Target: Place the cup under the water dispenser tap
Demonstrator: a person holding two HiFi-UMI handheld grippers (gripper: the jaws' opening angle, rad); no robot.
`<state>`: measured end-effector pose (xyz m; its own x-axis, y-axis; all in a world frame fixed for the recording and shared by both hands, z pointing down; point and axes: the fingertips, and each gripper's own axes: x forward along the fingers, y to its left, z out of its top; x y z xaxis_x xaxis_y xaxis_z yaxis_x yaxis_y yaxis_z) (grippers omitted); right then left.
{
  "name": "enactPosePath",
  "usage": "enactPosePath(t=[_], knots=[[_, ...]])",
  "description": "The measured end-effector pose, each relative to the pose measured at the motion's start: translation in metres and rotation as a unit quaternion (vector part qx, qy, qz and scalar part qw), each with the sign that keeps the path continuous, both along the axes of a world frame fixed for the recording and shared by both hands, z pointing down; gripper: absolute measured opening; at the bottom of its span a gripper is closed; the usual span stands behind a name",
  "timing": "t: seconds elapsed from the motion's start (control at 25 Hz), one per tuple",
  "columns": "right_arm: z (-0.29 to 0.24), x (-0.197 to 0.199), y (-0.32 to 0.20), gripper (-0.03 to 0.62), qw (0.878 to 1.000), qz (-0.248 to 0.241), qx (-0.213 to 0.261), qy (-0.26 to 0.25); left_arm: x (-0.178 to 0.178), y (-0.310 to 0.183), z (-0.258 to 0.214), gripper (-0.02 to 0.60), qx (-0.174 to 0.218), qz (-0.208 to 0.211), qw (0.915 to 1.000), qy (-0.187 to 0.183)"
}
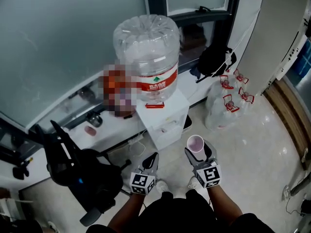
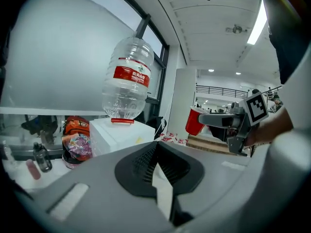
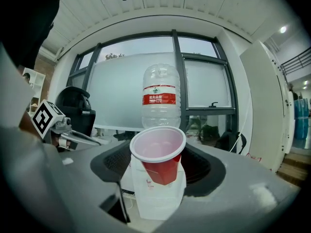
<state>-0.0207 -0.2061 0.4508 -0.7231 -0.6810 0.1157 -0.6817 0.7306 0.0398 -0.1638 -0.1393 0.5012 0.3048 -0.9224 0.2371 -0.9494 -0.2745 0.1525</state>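
Observation:
A white water dispenser (image 1: 167, 115) stands by the window with a big clear bottle (image 1: 147, 47) upside down on top. My right gripper (image 1: 196, 152) is shut on a red cup (image 1: 195, 143), held upright a short way in front of the dispenser's front face. In the right gripper view the cup (image 3: 158, 152) sits between the jaws, with the dispenser (image 3: 160, 203) and bottle (image 3: 161, 98) straight behind it. My left gripper (image 1: 151, 160) hangs to the left, shut and holding nothing. In the left gripper view the dispenser (image 2: 116, 135) lies ahead and the cup (image 2: 196, 121) off to the right.
A black office chair (image 1: 77, 171) stands close on the left. Several empty water jugs (image 1: 226, 106) with red handles crowd the floor right of the dispenser, below a black bag (image 1: 214, 59). A white pillar (image 1: 272, 38) rises at the right. Small items lie on the sill (image 1: 92, 125).

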Motion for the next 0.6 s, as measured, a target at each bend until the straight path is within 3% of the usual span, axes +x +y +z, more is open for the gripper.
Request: enactPosePath(t=[0.28, 0.6], knots=[[0.026, -0.005, -0.009, 0.319, 0.999, -0.041, -0.022, 0.009, 0.013, -0.008, 0.004, 0.017, 0.003, -0.010, 0.9997, -0.020], [0.071, -0.005, -0.031, 0.319, 0.995, -0.083, -0.046, 0.016, 0.028, -0.027, 0.017, 0.017, 0.007, -0.047, 0.9988, -0.010]])
